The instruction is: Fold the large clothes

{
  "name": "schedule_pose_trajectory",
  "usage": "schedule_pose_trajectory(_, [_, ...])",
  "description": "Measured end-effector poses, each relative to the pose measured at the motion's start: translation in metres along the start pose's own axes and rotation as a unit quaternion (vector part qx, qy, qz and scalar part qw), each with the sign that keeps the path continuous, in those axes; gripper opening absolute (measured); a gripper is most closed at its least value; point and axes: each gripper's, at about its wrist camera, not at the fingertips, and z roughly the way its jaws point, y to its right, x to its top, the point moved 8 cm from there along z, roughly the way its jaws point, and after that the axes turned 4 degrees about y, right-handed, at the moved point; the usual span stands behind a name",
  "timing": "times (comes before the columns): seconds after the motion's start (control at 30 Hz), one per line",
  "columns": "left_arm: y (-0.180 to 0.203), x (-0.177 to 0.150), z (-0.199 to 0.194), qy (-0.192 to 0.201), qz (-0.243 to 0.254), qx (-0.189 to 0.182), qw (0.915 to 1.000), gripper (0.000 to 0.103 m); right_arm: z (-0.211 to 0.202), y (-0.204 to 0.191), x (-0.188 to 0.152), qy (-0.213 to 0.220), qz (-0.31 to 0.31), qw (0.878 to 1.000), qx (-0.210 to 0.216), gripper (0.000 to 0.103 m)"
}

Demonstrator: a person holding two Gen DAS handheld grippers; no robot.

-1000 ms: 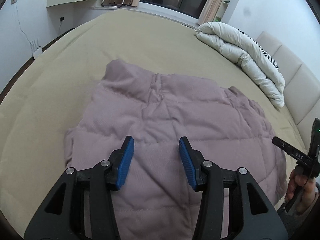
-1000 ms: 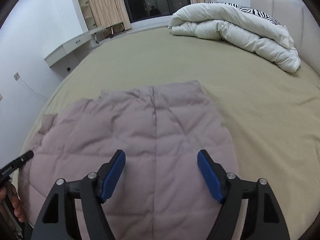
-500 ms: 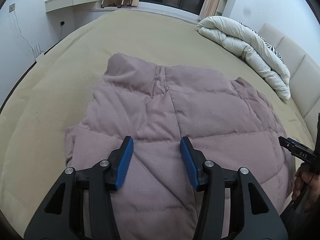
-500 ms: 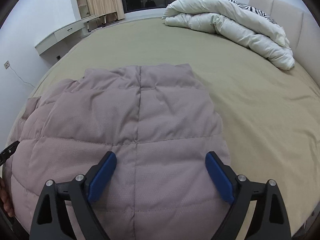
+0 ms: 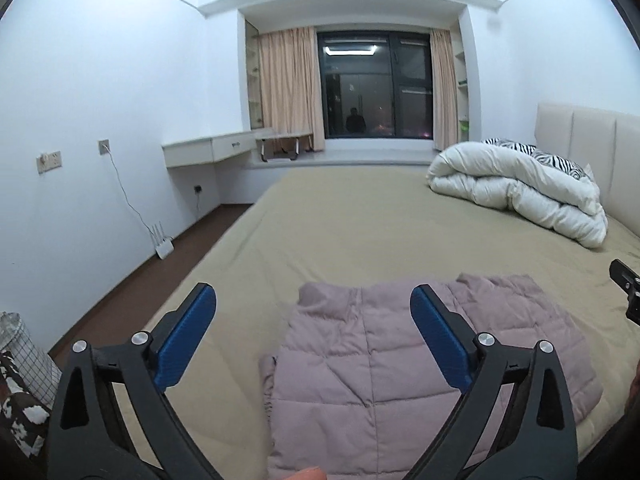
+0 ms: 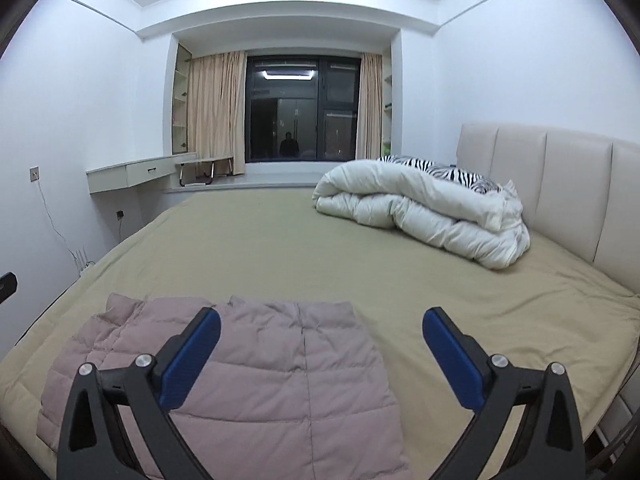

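Observation:
A folded mauve quilted jacket lies flat on the tan bed, near the front edge; it also shows in the right wrist view. My left gripper is open and empty, raised above and behind the jacket's left part. My right gripper is open and empty, raised over the jacket's right edge. Neither gripper touches the jacket. A tip of the right tool shows at the right edge of the left wrist view.
A rolled white duvet with a zebra-print pillow lies at the padded headboard. A wall desk, window and curtains stand at the far side. A checked basket and a router are on the floor at left.
Both grippers have lifted and pulled back from the jacket, and both views now tilt up to the room. The left jaws stand much wider than before. The jacket lies still.

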Motion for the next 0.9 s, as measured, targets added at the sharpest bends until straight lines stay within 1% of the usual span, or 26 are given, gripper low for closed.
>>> schedule_pose_trajectory(0.07, [-0.003,0.019,-0.015,0.012,-0.005,0.003,0.9999,0.103,-0.013,0.002,0.021,0.019,0.008,1.0,0.002,0.103])
schedule_pose_trajectory(0.17, [-0.008,0.044,-0.033,0.008,0.006,0.036,0.9993,0.103,-0.033,0.004,0.05,0.036,0.027,0.999,0.019,0.103])
schedule_pose_trajectory(0.2, [-0.009,0.05,-0.037,0.005,0.008,0.04,0.9991,0.103,-0.039,0.003,0.06,0.037,0.027,0.999,0.028,0.103])
schedule_pose_trajectory(0.27, [-0.009,0.062,-0.049,0.008,0.003,0.025,0.9997,0.103,-0.05,-0.001,0.075,0.04,0.022,0.998,0.04,0.103])
schedule_pose_trajectory(0.33, [-0.007,0.065,-0.054,-0.02,0.001,0.006,0.9998,0.103,-0.061,-0.003,0.088,0.043,0.017,0.998,0.049,0.103])
schedule_pose_trajectory(0.37, [-0.006,0.064,-0.056,-0.037,0.0,0.006,0.9993,0.103,-0.063,-0.003,0.091,0.035,0.013,0.998,0.047,0.103])
schedule_pose_trajectory(0.4, [-0.007,0.061,-0.056,-0.055,-0.004,0.005,0.9985,0.103,-0.062,-0.004,0.091,0.017,0.011,0.999,0.042,0.103])
schedule_pose_trajectory(0.5, [-0.004,0.041,-0.052,-0.108,-0.028,-0.015,0.9937,0.103,-0.055,-0.007,0.074,-0.055,0.019,0.997,0.042,0.103])
schedule_pose_trajectory(0.57, [0.0,0.015,-0.046,-0.152,-0.033,-0.012,0.9877,0.103,-0.05,-0.011,0.054,-0.11,0.027,0.993,0.045,0.103])
schedule_pose_trajectory(0.6, [0.003,0.001,-0.043,-0.175,-0.03,-0.01,0.9841,0.103,-0.047,-0.013,0.044,-0.129,0.018,0.99,0.047,0.103])
schedule_pose_trajectory(0.63, [0.006,-0.012,-0.04,-0.192,-0.029,-0.015,0.9809,0.103,-0.045,-0.015,0.034,-0.15,0.018,0.988,0.043,0.103])
schedule_pose_trajectory(0.7, [0.012,-0.038,-0.036,-0.226,-0.027,-0.024,0.9735,0.103,-0.043,-0.023,0.014,-0.175,0.006,0.984,0.04,0.103])
schedule_pose_trajectory(0.77, [0.015,-0.058,-0.034,-0.247,-0.025,-0.023,0.9684,0.103,-0.045,-0.032,-0.006,-0.197,-0.011,0.98,0.035,0.103])
schedule_pose_trajectory(0.87, [0.019,-0.08,-0.031,-0.263,-0.015,-0.02,0.9644,0.103,-0.043,-0.043,-0.037,-0.235,-0.032,0.971,0.035,0.103])
schedule_pose_trajectory(0.9, [0.018,-0.087,-0.024,-0.266,-0.012,-0.019,0.9638,0.103,-0.042,-0.045,-0.047,-0.248,-0.034,0.967,0.035,0.103])
